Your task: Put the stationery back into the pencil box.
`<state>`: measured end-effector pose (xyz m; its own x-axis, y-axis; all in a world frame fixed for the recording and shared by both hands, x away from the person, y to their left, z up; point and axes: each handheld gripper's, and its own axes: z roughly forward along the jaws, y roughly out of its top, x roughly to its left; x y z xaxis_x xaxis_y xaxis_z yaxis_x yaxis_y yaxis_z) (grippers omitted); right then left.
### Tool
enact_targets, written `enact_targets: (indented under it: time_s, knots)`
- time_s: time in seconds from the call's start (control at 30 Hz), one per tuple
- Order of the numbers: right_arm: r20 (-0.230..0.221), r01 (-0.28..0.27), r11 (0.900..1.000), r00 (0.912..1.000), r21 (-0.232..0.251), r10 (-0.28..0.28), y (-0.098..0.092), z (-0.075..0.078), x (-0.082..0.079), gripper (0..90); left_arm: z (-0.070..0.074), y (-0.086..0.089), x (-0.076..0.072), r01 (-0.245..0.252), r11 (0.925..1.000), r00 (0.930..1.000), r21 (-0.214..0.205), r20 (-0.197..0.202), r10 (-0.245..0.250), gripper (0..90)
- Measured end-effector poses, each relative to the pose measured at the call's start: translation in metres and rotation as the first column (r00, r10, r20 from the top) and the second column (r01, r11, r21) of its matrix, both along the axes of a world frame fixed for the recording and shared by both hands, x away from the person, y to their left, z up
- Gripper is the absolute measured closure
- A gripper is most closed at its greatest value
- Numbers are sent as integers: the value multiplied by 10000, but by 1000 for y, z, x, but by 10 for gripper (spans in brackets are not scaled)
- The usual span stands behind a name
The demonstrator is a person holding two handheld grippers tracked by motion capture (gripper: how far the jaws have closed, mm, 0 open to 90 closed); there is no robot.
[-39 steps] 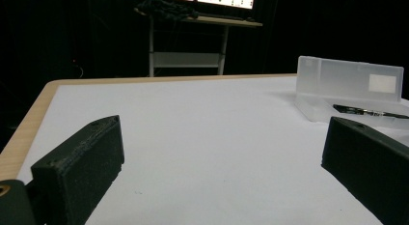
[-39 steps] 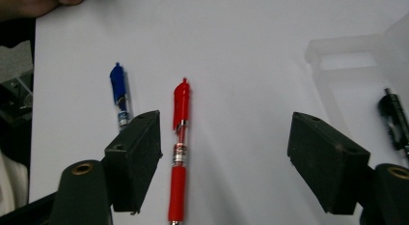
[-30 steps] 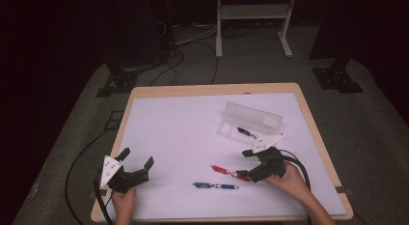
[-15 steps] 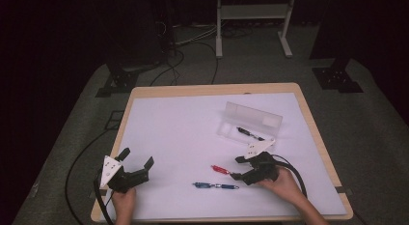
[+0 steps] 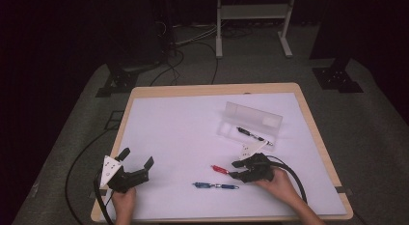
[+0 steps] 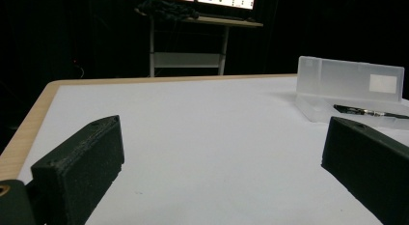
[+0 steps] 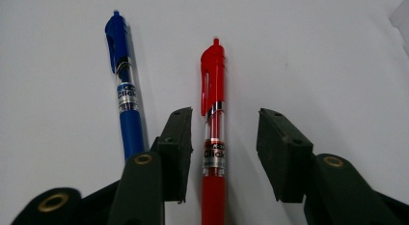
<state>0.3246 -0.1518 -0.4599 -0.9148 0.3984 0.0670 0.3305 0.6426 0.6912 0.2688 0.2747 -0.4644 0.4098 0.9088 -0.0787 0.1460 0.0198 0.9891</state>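
Right gripper [image 7: 221, 152] straddles the red plastic click pen [image 7: 212, 133] near the table's front edge, jaws just closing, apparently not yet touching. Left gripper [image 5: 137, 163] gapes empty. Next: pinch, then lift.

Clear pen case [image 6: 349, 92] beyond parted fingers [image 6: 79, 169]

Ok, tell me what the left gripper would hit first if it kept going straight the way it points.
Probably nothing close: the left gripper faces bare white table. The clear pen case sits off to the right of its line, though depth is hard to judge.
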Motion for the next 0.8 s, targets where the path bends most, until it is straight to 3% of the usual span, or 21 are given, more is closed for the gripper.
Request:
enact_targets:
  time_s: [0.6, 0.8]
  knots:
    - [-34, -315, 9987, 9995, -393, 314, 5, -6, -2, 773, 0, 0, 0, -7, 10000, 10000, -12, -13, 7, 4]
    - [-195, -371, 9987, 9991, -356, 364, 5, -6, -2, 783, 0, 0, 0, 6, 10000, 10000, -18, -5, -6, 4]
